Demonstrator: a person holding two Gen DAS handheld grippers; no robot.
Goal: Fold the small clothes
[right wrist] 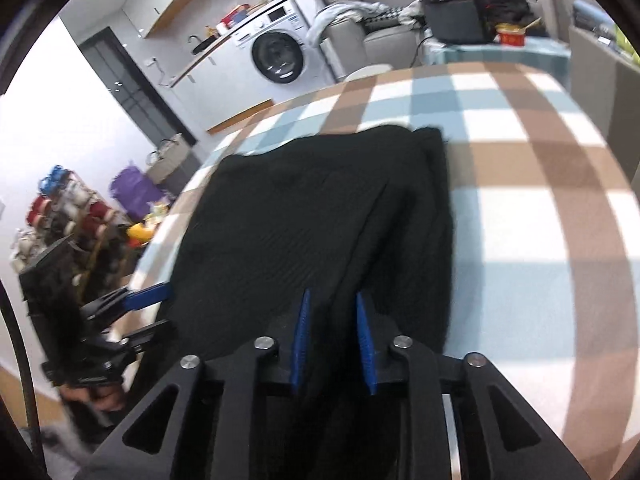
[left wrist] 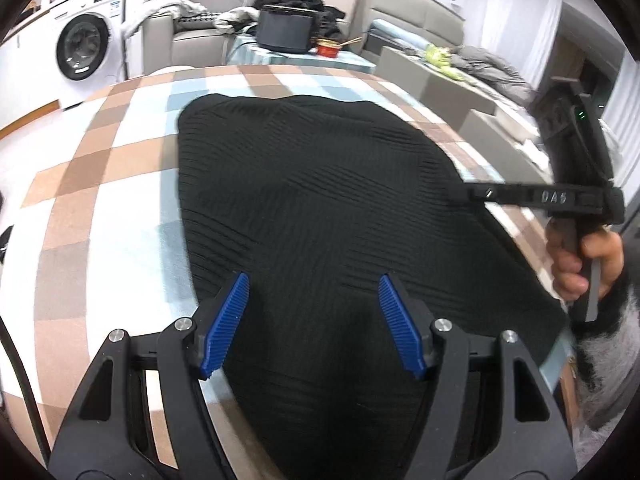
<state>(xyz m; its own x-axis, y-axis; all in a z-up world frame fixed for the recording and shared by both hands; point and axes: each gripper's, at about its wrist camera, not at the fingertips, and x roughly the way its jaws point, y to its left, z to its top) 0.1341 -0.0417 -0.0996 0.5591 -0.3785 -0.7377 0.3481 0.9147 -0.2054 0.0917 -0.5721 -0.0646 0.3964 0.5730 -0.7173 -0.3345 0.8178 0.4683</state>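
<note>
A black ribbed knit garment (left wrist: 320,208) lies spread on the checked tablecloth (left wrist: 100,184). My left gripper (left wrist: 314,286) is open, its blue pads wide apart just above the garment's near edge. My right gripper (right wrist: 331,300) has its blue pads close together, with a raised fold of the garment (right wrist: 312,216) between them. In the left wrist view the right gripper (left wrist: 464,194) reaches in from the right and touches the garment's right edge. In the right wrist view the left gripper (right wrist: 160,300) shows at the garment's left edge.
The table is covered by a brown, white and light-blue checked cloth (right wrist: 540,200). Behind it stand a washing machine (left wrist: 84,46), grey sofas (left wrist: 400,12), and a side table with a dark box (left wrist: 286,26) and a red bowl (left wrist: 328,48). Shelves with clutter (right wrist: 72,216) stand left.
</note>
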